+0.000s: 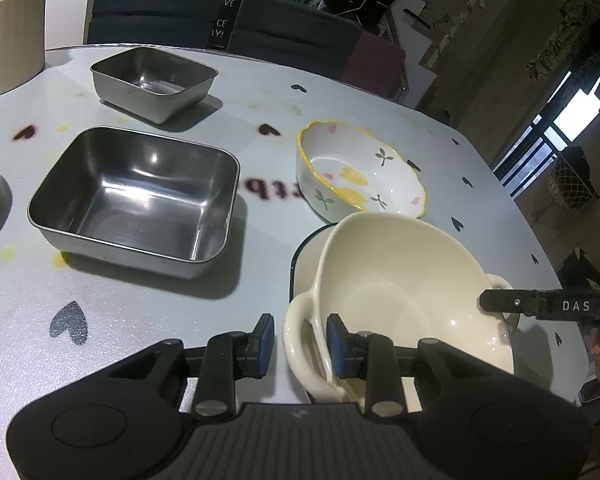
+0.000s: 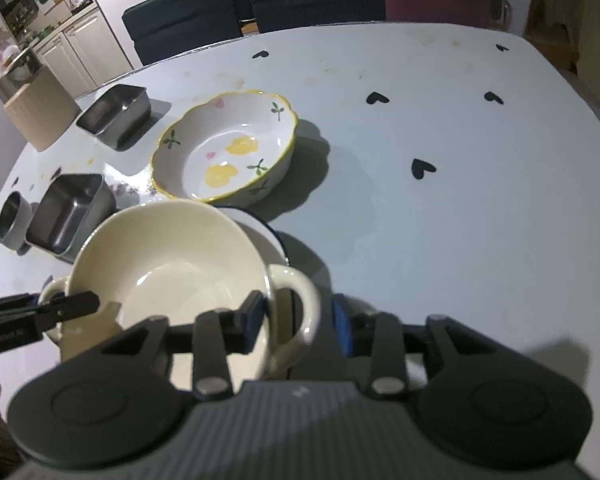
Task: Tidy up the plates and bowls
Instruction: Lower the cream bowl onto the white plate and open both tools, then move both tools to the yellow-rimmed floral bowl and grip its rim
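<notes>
We see sorting barely begun: two steel trays (image 1: 134, 200) and a flowered bowl (image 1: 360, 172) sit apart on the counter (image 1: 480, 184). The cream two-handled bowl (image 1: 400, 280) rests on a blue-rimmed plate (image 1: 300, 256). Our left tool (image 1: 300, 340) straddles one handle, jaws not pressing; our right tool (image 2: 298, 314) brackets the other, released.
</notes>
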The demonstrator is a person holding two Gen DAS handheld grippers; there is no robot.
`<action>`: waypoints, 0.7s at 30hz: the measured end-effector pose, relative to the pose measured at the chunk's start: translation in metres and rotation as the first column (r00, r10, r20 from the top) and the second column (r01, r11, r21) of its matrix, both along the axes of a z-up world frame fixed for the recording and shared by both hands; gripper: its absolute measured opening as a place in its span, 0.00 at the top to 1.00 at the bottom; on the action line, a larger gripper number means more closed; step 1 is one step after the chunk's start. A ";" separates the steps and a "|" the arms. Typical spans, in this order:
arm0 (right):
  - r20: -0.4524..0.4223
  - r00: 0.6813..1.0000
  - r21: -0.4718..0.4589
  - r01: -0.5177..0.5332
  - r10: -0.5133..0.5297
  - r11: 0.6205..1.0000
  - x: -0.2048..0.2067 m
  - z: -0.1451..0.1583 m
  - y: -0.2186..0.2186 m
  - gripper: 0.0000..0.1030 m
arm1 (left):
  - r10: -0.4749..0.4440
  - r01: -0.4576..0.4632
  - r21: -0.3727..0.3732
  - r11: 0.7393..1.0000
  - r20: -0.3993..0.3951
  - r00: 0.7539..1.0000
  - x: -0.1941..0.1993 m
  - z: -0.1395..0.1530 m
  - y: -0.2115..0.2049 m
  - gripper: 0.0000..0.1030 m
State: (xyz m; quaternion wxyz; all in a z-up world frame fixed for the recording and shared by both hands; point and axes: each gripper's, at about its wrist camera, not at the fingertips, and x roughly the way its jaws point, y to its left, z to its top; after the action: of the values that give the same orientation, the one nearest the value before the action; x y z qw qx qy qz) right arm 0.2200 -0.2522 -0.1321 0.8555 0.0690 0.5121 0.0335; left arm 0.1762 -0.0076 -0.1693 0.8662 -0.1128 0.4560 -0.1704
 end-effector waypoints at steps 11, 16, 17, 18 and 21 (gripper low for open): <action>0.020 1.000 -0.034 -0.019 0.019 0.999 -0.008 -0.003 -0.005 0.38 | 0.012 -0.012 0.031 0.999 -0.007 1.000 -0.002 0.002 0.002 0.50; 0.017 0.999 -0.067 -0.039 0.040 0.997 -0.015 -0.002 -0.001 0.22 | 0.029 -0.029 0.004 1.000 -0.005 1.000 -0.008 0.008 0.007 0.14; 0.015 0.999 -0.059 -0.047 0.048 0.997 -0.016 -0.002 -0.001 0.19 | 0.029 -0.029 0.002 1.000 -0.004 1.000 -0.010 0.010 0.007 0.09; 0.017 0.999 -0.055 -0.050 0.051 0.997 -0.017 -0.001 -0.001 0.15 | 0.032 -0.032 0.003 0.999 0.000 0.999 -0.011 0.012 0.006 0.06; 0.048 0.998 -0.058 -0.040 0.043 0.998 -0.023 0.008 -0.003 0.08 | 0.029 -0.030 0.006 1.000 0.028 0.999 -0.017 0.022 0.005 0.00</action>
State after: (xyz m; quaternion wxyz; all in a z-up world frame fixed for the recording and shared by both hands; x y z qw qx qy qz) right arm 0.1970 -0.2548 -0.1238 0.8686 0.0330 0.4928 0.0385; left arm 0.1590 -0.0031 -0.1469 0.8754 -0.1144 0.4425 -0.1577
